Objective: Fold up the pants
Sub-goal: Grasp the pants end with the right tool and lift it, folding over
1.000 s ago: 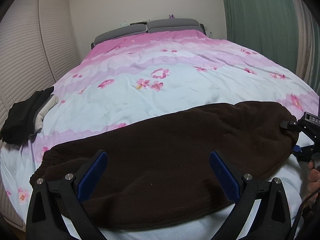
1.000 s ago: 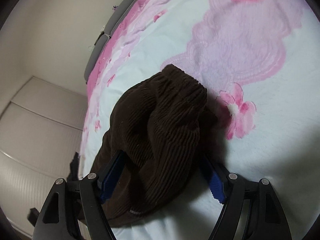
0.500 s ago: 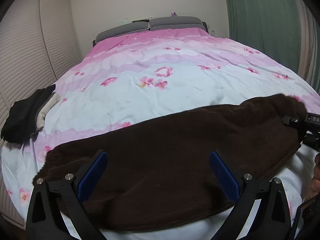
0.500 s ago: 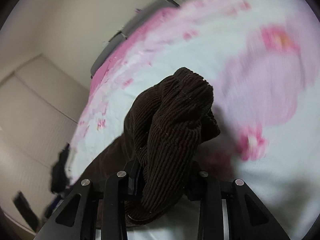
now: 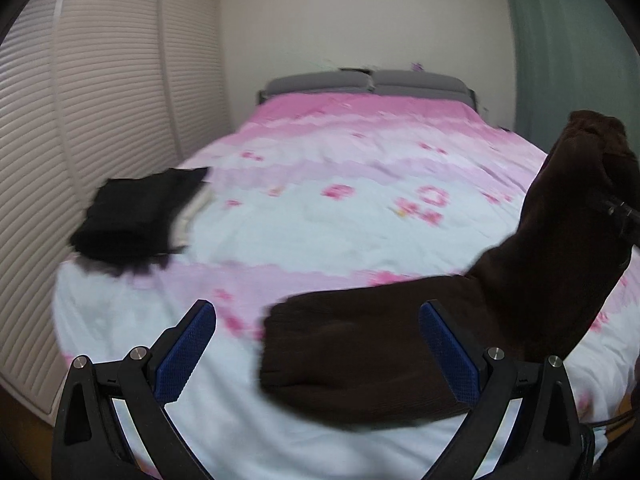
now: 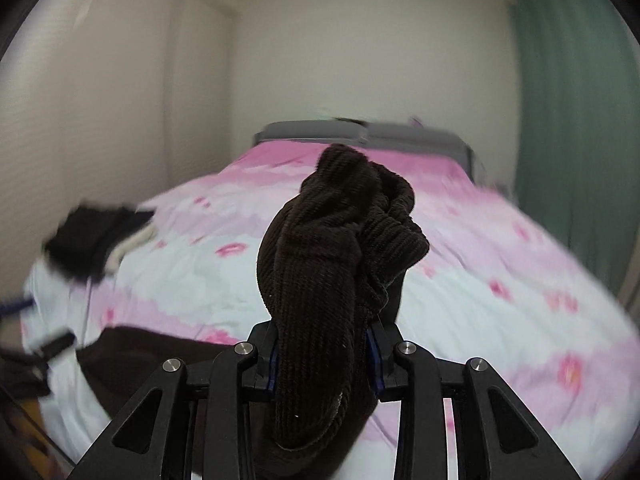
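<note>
Dark brown corduroy pants [image 5: 380, 340] lie across the near end of the bed. Their right end [image 5: 576, 200] is lifted off the cover. My right gripper [image 6: 322, 354] is shut on that bunched end [image 6: 336, 240] and holds it up above the bed. It shows at the right edge of the left wrist view [image 5: 620, 216]. My left gripper [image 5: 316, 352] is open and empty, low over the pants' left end, its blue pads [image 5: 186, 350] on either side of the cloth edge.
A folded stack of black and cream clothes [image 5: 140, 216] lies at the bed's left edge. The pink floral bed cover [image 5: 340, 184] stretches to grey pillows [image 5: 368, 82]. Slatted closet doors [image 5: 80, 120] stand left, a green curtain [image 5: 568, 48] right.
My right gripper closed on the pants' right end and lifted it up and leftward. My left gripper moved left, so the pants' left end now sits between its fingers.
</note>
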Demonstrator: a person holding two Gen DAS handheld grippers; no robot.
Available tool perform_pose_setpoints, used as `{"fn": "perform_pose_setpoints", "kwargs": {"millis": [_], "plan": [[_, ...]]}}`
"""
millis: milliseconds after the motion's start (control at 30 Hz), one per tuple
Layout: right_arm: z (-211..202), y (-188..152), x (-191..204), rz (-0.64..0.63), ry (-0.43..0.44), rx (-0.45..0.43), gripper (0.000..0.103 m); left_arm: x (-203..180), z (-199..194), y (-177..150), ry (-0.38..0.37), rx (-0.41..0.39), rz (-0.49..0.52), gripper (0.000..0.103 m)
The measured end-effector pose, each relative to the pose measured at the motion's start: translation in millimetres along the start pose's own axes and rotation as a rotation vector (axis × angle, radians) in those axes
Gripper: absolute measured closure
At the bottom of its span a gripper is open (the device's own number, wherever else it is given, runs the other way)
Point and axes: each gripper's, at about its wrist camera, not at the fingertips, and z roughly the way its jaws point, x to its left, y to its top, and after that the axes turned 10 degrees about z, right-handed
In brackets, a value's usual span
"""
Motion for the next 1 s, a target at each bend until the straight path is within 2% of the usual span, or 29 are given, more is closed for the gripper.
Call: {"fn": "perform_pose_setpoints", "kwargs": {"millis": [133,267,467,567,700,833,1000], "plan": [[8,-11,81,-0.218,0.034,0.0,0.07,43,-11,-14,0.065,0.011,-0.04,0.0],[17,-36,158,-0.424,0.084,0.023,0.071,82,-8,-34,0.121,0.062,-0.089,0.0],[31,-90,227,-0.663,0.132,0.127,0.071,127,-1,-67,0.178,0.135,-0.151,0.0],[41,-117,242,-0.743,0.121,0.206,0.071,141,0,-77,0.212,0.149,-0.133,0.0],[60,-137,248,-0.752,0.089,0.281,0.071,154,8,-90,0.221,0.182,-0.139,0.0],[61,-143,251,-0.769,0.078,0.27,0.071,155,14,-94,0.209,0.2,-0.144,0.0],[45,-135,252,-0.789,0.033,0.204,0.058,150,7,-85,0.202,0.174,-0.129,0.0]]}}
